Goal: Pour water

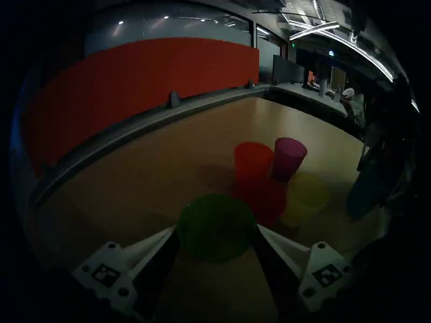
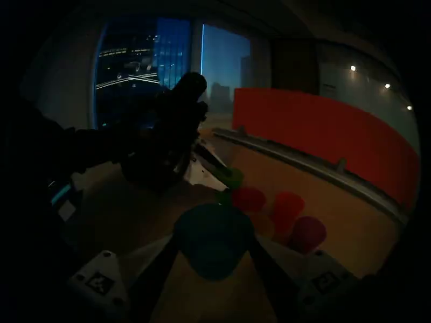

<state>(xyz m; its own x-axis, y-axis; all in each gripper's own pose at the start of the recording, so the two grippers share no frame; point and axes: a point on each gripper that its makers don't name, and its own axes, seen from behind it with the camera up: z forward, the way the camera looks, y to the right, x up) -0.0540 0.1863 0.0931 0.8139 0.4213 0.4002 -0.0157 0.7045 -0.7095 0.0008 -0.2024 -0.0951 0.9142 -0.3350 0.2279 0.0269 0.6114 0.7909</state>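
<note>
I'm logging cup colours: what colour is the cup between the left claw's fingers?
Green; the cup shows best in the left gripper view.

Left gripper (image 1: 215, 230), right gripper (image 2: 214, 239) (both clamped)

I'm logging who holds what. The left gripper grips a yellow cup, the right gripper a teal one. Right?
Not quite: the left gripper grips a green cup, as the left gripper view shows; the yellow cup stands on the table. The right gripper does grip the teal cup.
</note>
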